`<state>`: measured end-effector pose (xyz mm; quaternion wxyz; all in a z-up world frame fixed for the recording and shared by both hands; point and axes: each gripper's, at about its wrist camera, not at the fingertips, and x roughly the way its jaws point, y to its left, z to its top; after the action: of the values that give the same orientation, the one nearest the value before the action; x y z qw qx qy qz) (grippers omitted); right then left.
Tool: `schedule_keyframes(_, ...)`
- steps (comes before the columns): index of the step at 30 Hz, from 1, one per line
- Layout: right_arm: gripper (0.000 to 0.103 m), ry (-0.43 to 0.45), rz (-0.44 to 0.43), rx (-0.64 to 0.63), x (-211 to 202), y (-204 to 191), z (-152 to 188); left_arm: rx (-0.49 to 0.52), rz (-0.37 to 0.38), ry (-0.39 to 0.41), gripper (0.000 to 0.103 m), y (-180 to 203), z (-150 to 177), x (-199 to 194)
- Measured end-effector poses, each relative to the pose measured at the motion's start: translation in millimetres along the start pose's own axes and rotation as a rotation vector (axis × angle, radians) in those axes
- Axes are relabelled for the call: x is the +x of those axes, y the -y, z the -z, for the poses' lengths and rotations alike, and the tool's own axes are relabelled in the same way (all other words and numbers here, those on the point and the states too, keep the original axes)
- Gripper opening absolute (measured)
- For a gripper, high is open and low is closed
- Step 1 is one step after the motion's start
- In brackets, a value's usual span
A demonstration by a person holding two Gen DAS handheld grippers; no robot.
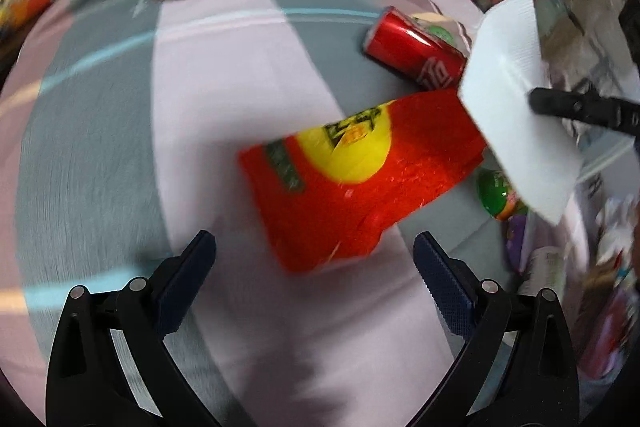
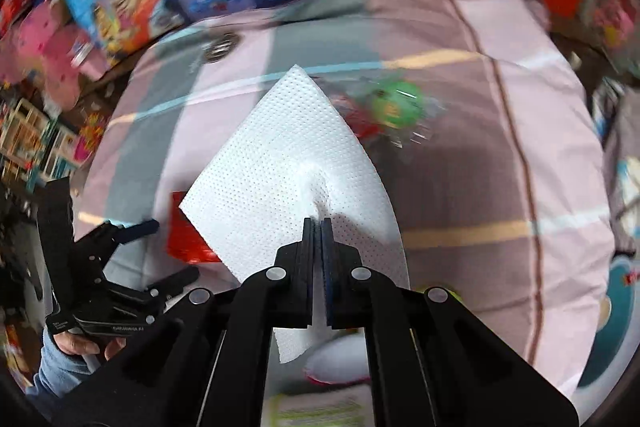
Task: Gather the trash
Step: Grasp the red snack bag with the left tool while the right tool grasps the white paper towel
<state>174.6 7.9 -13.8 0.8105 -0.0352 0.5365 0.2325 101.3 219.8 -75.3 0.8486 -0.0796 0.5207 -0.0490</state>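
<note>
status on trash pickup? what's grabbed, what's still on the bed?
Done: nothing visibly binned; no bin in view. In hand: right gripper is shut on the white paper towel, lifted. Left gripper is open above the red snack bag. Left: that bag, the red can, green wrappers.

White dotted tissue point(image 2: 288, 163); red-yellow packet point(image 1: 352, 179); red can point(image 1: 412, 49); pink-grey striped cloth point(image 1: 224, 75).

the white napkin point(image 1: 516, 99) hides one end of the red can point(image 1: 412, 53) and part of the red snack bag point(image 1: 360, 187)
</note>
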Motion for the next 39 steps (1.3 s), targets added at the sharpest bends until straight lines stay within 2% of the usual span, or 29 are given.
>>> schedule_keyframes(3, 0.004, -0.01, 0.013, 0.053, 3, 25, 4, 0.109, -0.051, -0.009, 0.099, 15, -13, 16)
schedule_keyframes(8, 0.004, -0.003, 0.014, 0.146, 2, 58, 13, 0.248, -0.066, -0.014, 0.099, 39, -19, 39)
schedule_keyframes(10, 0.004, -0.002, 0.014, 0.169, 2, 68, 16, 0.295, -0.091, 0.016, 0.088, 50, -16, 40)
schedule_keyframes(11, 0.004, -0.002, 0.012, 0.18, 2, 73, 17, 0.306, -0.069, 0.026, 0.069, 55, -14, 37)
schedule_keyframes(12, 0.004, -0.001, 0.011, 0.189, 2, 77, 19, 0.312, -0.072, 0.03, 0.055, 59, -14, 34)
schedule_keyframes(14, 0.004, -0.001, 0.005, 0.207, 3, 83, 20, 0.31, -0.074, 0.033, 0.038, 65, -14, 31)
schedule_keyframes(21, 0.004, 0.015, -0.023, 0.229, 2, 98, 21, 0.204, 0.077, 0.005, 0.023, 75, -7, 16)
schedule_keyframes(25, 0.004, 0.033, -0.046, 0.236, -4, 103, 26, 0.117, 0.103, 0.021, 0.021, 76, -5, 0)
schedule_keyframes(28, 0.004, 0.041, -0.065, 0.24, -10, 107, 32, 0.129, 0.077, 0.05, 0.021, 84, -4, -9)
schedule_keyframes(31, 0.004, 0.047, -0.054, 0.235, -15, 113, 39, 0.14, 0.079, 0.004, 0.021, 92, 2, -4)
schedule_keyframes(34, 0.004, 0.035, 0.016, 0.239, -18, 130, 51, 0.161, 0.07, -0.05, 0.025, 98, 13, 3)
schedule_keyframes(36, 0.004, 0.021, 0.032, 0.26, -16, 143, 58, 0.177, 0.034, -0.055, 0.049, 99, 20, 1)
schedule_keyframes(39, 0.004, -0.01, 0.056, 0.286, -10, 161, 71, 0.163, -0.013, -0.034, 0.067, 90, 21, -7)
